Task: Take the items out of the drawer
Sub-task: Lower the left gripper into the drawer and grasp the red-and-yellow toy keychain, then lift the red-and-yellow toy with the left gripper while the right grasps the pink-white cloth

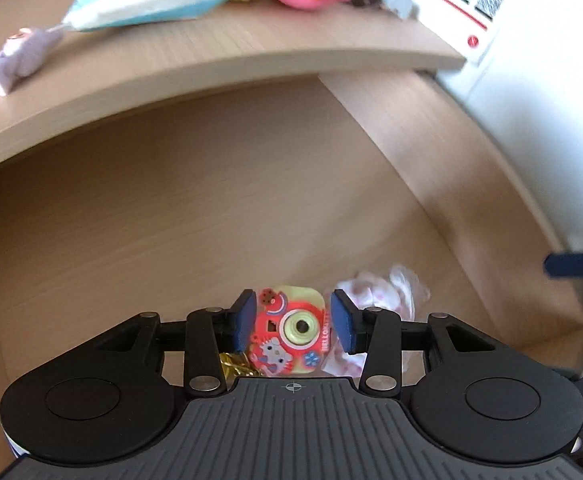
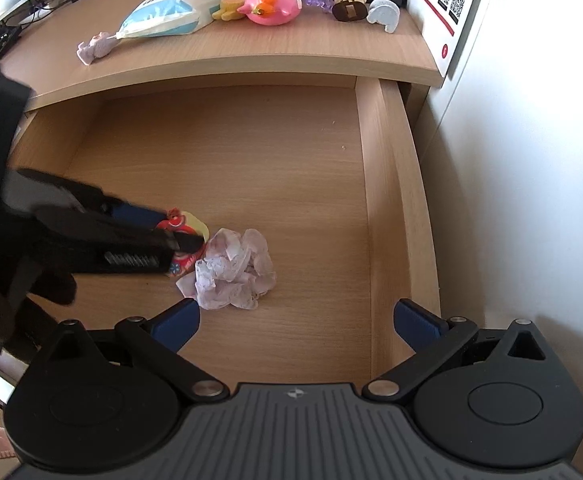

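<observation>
The wooden drawer (image 2: 387,200) stands pulled out under the desk top. On its floor lies a red and yellow toy camera (image 1: 287,332) with a cat sticker, also partly seen in the right wrist view (image 2: 183,220). My left gripper (image 1: 293,322) points down at it, open, its blue pads (image 1: 341,326) standing on either side of the toy, close to its edges. A crumpled pink-white wrapper (image 2: 231,272) lies just right of the toy. My right gripper (image 2: 295,320) hovers open near the drawer's front, nothing between its fingers.
A bit of gold foil (image 1: 231,364) shows under the left fingers. On the desk top (image 2: 291,52) sit a blue-white bag (image 2: 167,8), a pink toy (image 2: 271,6), a brown figure (image 2: 349,2), a lilac figure (image 2: 93,46). A white wall (image 2: 531,160) at right.
</observation>
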